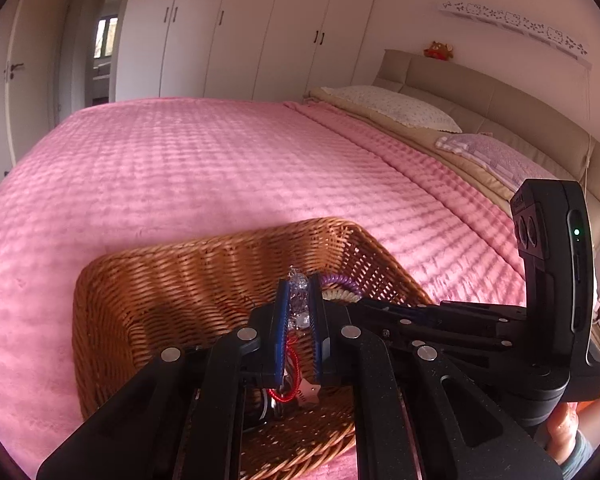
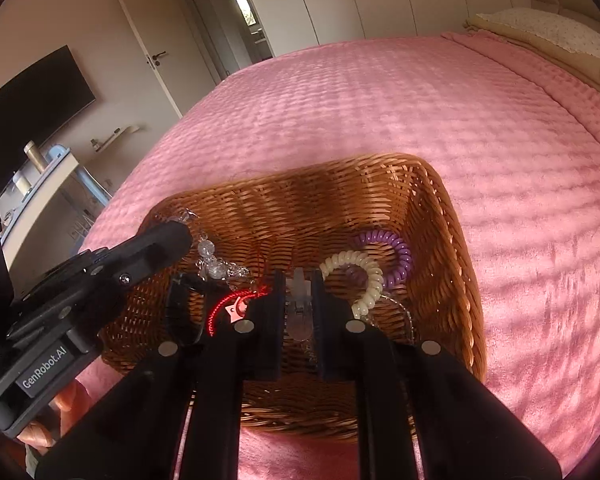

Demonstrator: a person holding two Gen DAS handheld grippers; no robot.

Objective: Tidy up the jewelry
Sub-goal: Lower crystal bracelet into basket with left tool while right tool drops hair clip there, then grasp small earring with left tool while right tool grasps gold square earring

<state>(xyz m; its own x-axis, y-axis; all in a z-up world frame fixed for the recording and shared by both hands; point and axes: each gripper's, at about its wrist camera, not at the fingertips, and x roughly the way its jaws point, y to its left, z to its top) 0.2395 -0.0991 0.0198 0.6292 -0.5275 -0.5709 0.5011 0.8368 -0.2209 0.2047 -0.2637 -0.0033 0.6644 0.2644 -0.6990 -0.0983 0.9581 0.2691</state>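
Observation:
A wicker basket (image 1: 204,264) (image 2: 340,184) sits on the pink bedspread. My left gripper (image 1: 300,300) is shut on a clear crystal bead bracelet (image 1: 300,304) over the basket; the bracelet also shows in the right wrist view (image 2: 214,266), dangling at the left gripper's fingertips (image 2: 172,236). My right gripper (image 2: 299,292) is shut on a translucent hair clip (image 2: 299,308) inside the basket. In the basket lie a cream coil hair tie (image 2: 370,280), a purple coil hair tie (image 2: 400,252) (image 1: 342,282) and a red cord with a star charm (image 2: 228,306) (image 1: 296,388).
The pink bedspread (image 1: 220,160) (image 2: 380,100) stretches all around the basket. Pillows (image 1: 396,108) and a headboard are at the far right. White wardrobes (image 1: 240,28) stand behind the bed. A desk and a dark screen (image 2: 32,96) stand to the left.

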